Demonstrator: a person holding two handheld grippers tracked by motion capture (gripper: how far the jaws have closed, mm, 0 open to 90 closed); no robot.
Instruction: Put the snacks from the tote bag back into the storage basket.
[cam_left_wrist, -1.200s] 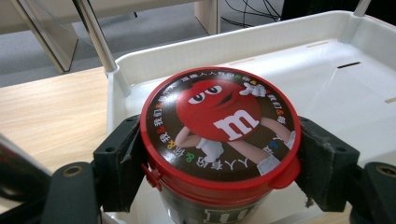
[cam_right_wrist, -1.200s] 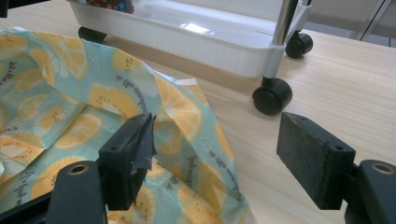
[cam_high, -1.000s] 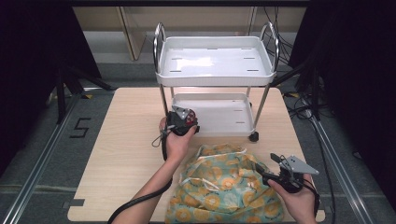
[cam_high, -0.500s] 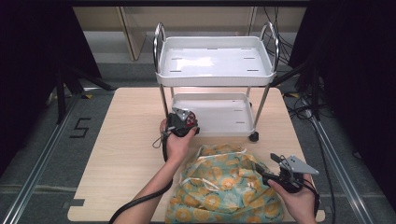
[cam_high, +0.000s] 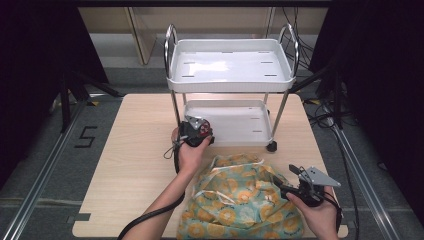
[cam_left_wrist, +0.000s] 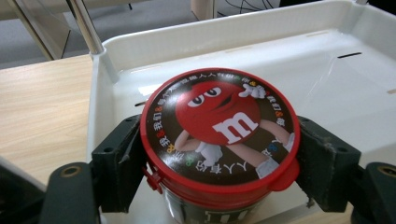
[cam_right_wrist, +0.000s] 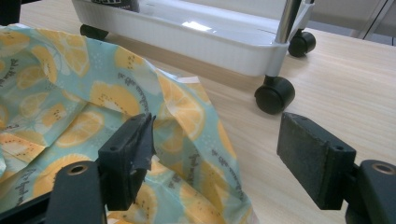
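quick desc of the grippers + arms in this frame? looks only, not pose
Both grippers are black with two blocky jaws, each with a round bolt hole near its base. The right gripper carries a grey three-cornered plate on top. A black cable trails from the left gripper along the forearm. Both forearms are bare, with no sleeves in sight.

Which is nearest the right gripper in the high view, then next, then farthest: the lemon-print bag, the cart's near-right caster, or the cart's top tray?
1. Lemon-print bag, just left of the right gripper.
2. Caster, ahead on the table.
3. Top tray, farthest, high at the back.
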